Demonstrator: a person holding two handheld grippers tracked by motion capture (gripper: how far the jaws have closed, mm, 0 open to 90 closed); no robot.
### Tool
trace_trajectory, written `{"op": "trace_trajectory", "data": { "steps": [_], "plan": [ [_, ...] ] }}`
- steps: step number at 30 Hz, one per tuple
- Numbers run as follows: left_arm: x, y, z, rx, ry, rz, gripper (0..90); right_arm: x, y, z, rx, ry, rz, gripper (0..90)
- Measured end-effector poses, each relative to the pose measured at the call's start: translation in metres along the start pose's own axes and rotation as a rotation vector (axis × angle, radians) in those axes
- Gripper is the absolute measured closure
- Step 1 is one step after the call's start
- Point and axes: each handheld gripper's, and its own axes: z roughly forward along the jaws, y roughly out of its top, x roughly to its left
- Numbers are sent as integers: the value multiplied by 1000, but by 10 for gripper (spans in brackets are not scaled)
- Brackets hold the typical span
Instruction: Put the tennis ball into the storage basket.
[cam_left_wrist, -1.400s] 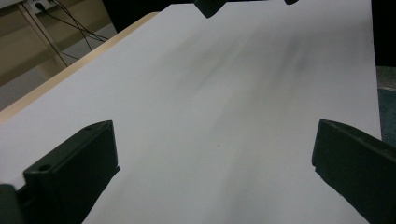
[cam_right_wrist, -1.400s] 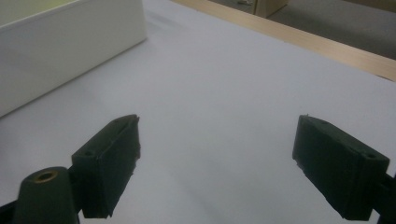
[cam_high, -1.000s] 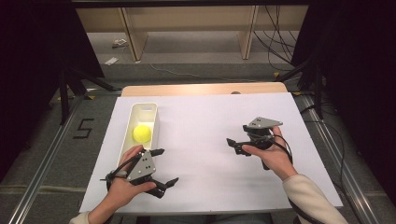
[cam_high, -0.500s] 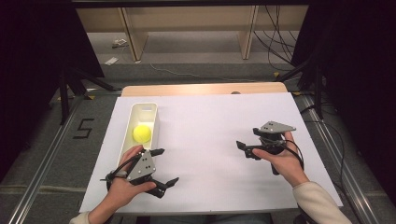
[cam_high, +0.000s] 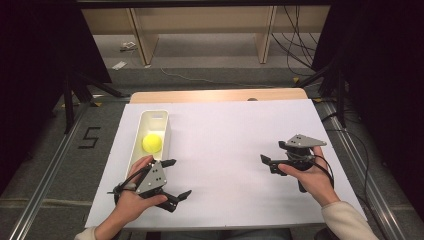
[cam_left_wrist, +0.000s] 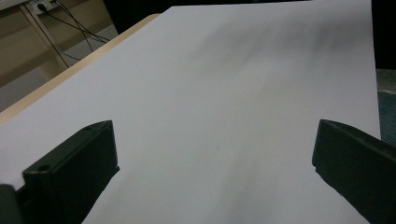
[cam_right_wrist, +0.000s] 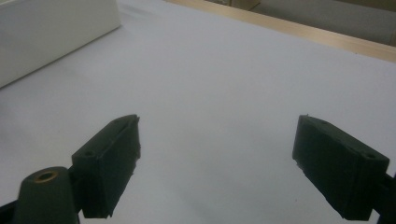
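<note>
A yellow ball lies inside a long white bin on the left part of the white sheet. My left gripper rests on the sheet just in front of the bin's near end, open, jaws pointing right with nothing between them. In the left gripper view the left gripper has only bare sheet between its wide jaws. My right gripper is held at the right side, pointing left, open and empty. In the right gripper view the right gripper faces the bin's white wall far off.
The wooden table edge runs along the far side of the sheet. Beyond it are floor, cables and wooden frame legs. Metal rails flank the table on both sides.
My right gripper has drifted to the right and nearer to the person, staying open. The left gripper, the bin and the ball have not moved.
</note>
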Motion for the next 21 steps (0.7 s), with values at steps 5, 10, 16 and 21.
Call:
{"op": "trace_trajectory", "data": {
  "steps": [5, 10, 16, 21],
  "plan": [
    [0, 0, 0, -2, 0, -3, 0, -1, -4, -4, 4, -4, 5, 158],
    [0, 0, 0, -4, 0, -6, 0, -2, -8, -8, 7, -9, 10, 158],
    [0, 0, 0, -5, -1, -6, 0, -2, -12, -12, 6, -10, 16, 158],
    [0, 0, 0, -5, -1, -8, 0, -3, -15, -15, 7, -11, 16, 157]
  ]
}}
